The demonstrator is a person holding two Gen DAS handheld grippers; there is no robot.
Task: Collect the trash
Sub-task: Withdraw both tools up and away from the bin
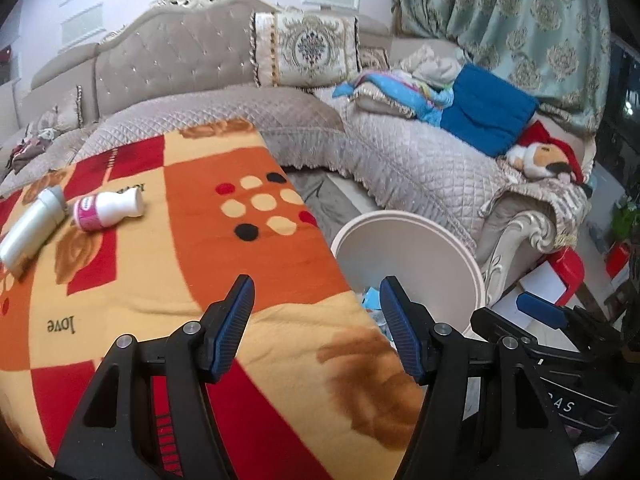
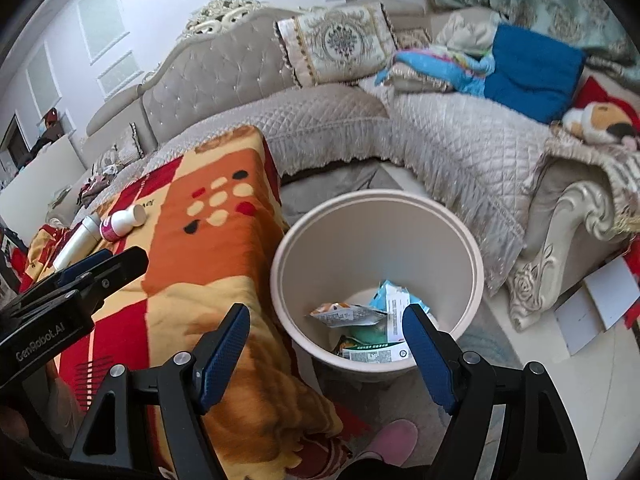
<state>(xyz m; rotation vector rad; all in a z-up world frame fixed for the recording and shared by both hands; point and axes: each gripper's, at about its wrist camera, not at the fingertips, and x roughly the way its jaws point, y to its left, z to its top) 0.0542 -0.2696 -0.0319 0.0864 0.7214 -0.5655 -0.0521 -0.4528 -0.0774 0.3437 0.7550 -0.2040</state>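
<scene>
Both grippers hang with jaws apart and nothing between them: the left gripper (image 1: 316, 294) at lower centre above the patterned blanket (image 1: 192, 280), the right gripper (image 2: 326, 326) over the beige waste bin (image 2: 478, 264). Snack wrappers (image 2: 348, 314) lie in the bin's bottom. At left, on the blanket, a small pink-labelled bottle (image 1: 108, 209) and a white bottle (image 1: 30, 230) lie on their sides.
</scene>
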